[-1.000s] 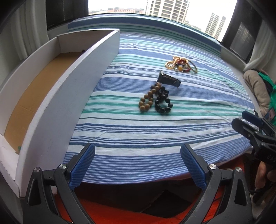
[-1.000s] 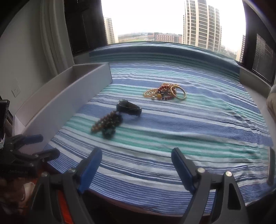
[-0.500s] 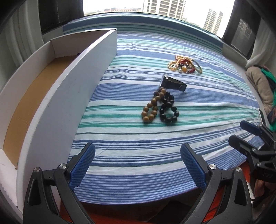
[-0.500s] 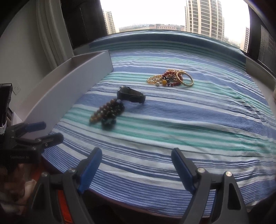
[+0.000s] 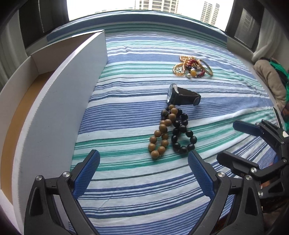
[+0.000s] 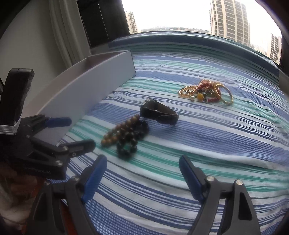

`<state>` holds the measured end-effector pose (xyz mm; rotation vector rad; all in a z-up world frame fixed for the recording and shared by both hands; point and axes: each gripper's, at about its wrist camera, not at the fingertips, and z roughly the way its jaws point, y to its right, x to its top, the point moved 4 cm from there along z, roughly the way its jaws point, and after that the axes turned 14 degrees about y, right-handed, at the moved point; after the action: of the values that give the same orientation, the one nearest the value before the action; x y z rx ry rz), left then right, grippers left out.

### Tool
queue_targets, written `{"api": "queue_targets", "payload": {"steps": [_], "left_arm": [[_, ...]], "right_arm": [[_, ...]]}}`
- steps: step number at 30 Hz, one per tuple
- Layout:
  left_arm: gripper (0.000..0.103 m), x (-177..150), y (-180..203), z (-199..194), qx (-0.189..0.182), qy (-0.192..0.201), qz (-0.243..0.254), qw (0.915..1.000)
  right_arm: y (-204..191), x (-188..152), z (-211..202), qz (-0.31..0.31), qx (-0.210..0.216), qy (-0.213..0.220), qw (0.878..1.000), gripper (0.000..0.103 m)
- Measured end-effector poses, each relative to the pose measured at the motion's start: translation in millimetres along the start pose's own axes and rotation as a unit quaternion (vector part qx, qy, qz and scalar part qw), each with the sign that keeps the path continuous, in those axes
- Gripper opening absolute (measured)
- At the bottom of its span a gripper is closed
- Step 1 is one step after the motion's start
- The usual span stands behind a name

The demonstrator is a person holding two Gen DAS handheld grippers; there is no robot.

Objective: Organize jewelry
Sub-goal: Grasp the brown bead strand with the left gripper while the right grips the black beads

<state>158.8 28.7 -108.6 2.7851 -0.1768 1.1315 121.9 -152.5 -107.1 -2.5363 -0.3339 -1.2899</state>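
Box (image 5: 54, 101) empty; bracelets (image 5: 169, 133), watch (image 5: 182, 95), jewelry pile (image 5: 193, 67) unsorted; both hand-held grippers (image 5: 142, 173) (image 6: 142, 176) wide, holding nothing.

— What sort of place is this?

— A home, most likely a bedroom high up in a flat. The whole middle of both views is a blue, teal and white striped cotton sheet (image 5: 137, 182) spread over a wide flat surface like a bed.

— Anything else?

— Along the top of the frame a large window (image 6: 173, 16) looks out on tall pale apartment towers (image 6: 229, 18). At upper left of the right wrist view hang pale pleated curtains (image 6: 61, 30) beside a dark window blind (image 6: 101, 19). At the right edge of the left wrist view lies a beige cushion (image 5: 269, 79).
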Motion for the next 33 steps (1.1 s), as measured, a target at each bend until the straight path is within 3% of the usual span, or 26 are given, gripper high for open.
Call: {"api": "queue_targets", "payload": {"steps": [6, 11, 19, 21, 26, 28, 29, 33], "left_arm": [[0.086, -1.4, -6.4, 10.9, -0.031, -0.012, -0.010, 0.9994], [0.065, -5.1, -5.1, 22.5, -0.062, -0.021, -0.019, 0.9977], [0.035, -6.6, 2.2, 33.8, -0.084, -0.013, -0.009, 0.9963], [0.023, -5.7, 5.0, 34.9, -0.098, -0.013, -0.010, 0.9951], [0.021, -7.3, 10.8, 36.0, -0.093, -0.007, 0.006, 0.9956], [0.020, -8.0, 10.0, 33.5, -0.088, -0.007, 0.006, 0.9961], [0.010, -8.1, 9.0, 31.6, -0.087, -0.007, 0.003, 0.9962], [0.009, -10.8, 4.6, 20.6, -0.077, -0.012, -0.001, 0.9969]], "right_arm": [[0.8, -2.7, 23.9, -0.006, 0.024, -0.021, 0.999, 0.066], [0.2, -6.7, 36.4, -0.010, 0.052, -0.032, 0.998, 0.046], [-0.5, -9.9, 57.3, 0.001, 0.082, -0.042, 0.996, 0.039], [-0.9, -9.3, 62.6, 0.005, 0.084, -0.041, 0.996, 0.036], [-4.2, -7.6, 69.3, -0.002, 0.090, -0.045, 0.995, 0.013], [-2.3, -8.5, 66.5, 0.002, 0.089, -0.046, 0.995, 0.013], [-0.3, -8.5, 64.8, 0.006, 0.086, -0.047, 0.995, 0.013], [7.8, -8.5, 56.2, 0.013, 0.076, -0.049, 0.996, 0.013]]}}
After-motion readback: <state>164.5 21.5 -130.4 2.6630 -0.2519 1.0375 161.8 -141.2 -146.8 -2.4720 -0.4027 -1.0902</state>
